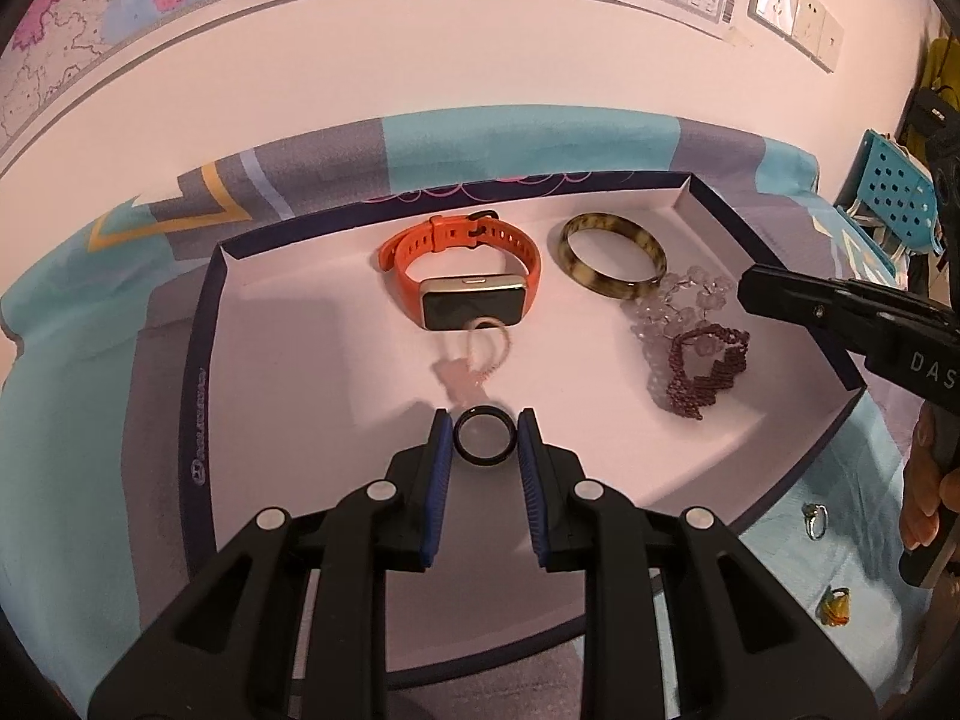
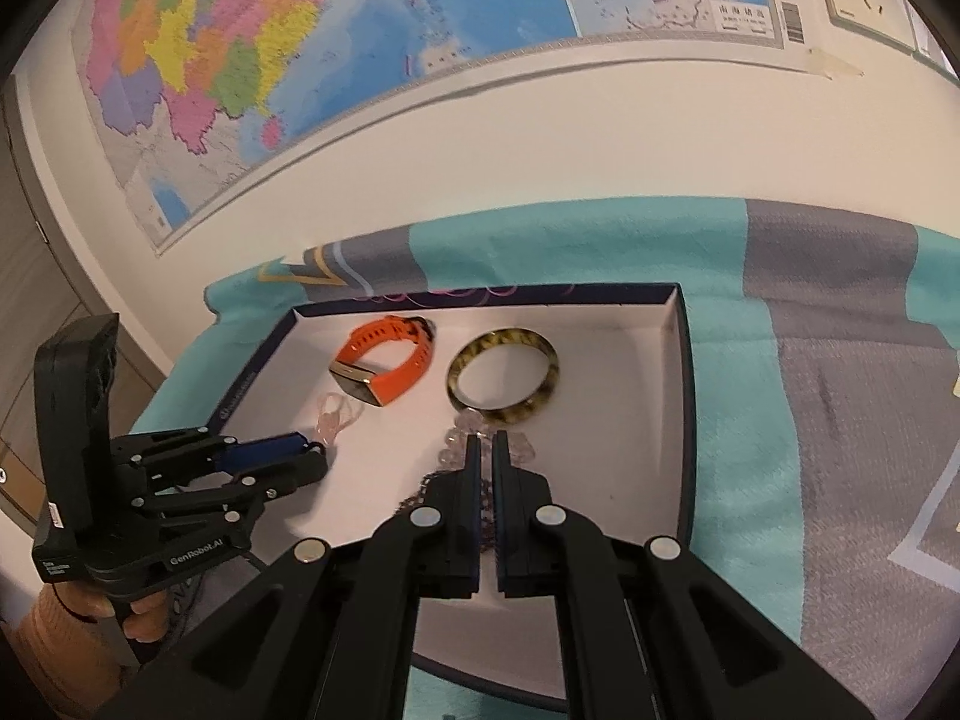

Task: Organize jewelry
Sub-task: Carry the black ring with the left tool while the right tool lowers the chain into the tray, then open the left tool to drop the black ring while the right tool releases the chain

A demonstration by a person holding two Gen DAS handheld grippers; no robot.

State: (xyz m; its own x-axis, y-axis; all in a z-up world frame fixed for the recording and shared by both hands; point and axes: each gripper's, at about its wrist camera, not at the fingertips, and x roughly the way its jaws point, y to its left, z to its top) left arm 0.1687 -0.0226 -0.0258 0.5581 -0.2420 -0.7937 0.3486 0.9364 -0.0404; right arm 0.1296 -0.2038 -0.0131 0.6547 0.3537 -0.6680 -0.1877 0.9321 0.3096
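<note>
Left gripper [image 1: 485, 429] pinches a black ring [image 1: 483, 436] over the tray [image 1: 204, 360], mid-placement; next, I judge, lower and release; right gripper [image 2: 486, 447] hovers nearly closed, empty.

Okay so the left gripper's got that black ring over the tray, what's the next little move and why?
Probably lower the left gripper slightly and open it, setting the black ring on the bare tray floor. The ring sits pinched between the blue pads, just short of the pink charm, and that spot looks free of other jewelry.
</note>
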